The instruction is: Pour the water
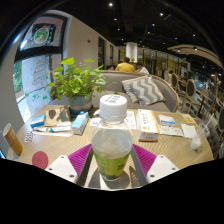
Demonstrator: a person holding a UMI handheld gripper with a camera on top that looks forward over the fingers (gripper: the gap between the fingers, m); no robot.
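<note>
The bottle (111, 140) stands upright between the two fingers of the hand-held gripper (112, 158), over the near edge of the table (60, 145). Each pink pad (81, 157) lies against a side of its lower body, so the fingers appear to pinch it; whether it is lifted or still resting on the table cannot be told.

It is clear plastic with a wide white cap (113, 101), still on, and holds pale greenish liquid to well above the middle. So full, it will likely feel fairly heavy and want to slip or swing when tipped. The thin wall is smooth and may give under pressure. A hold on the body at about mid-height, as now, seems best, squeezing no harder than needed.

Beyond it lie books (148, 122) and papers, with a potted plant (78, 82) further back. No cup to pour into can be made out.
</note>
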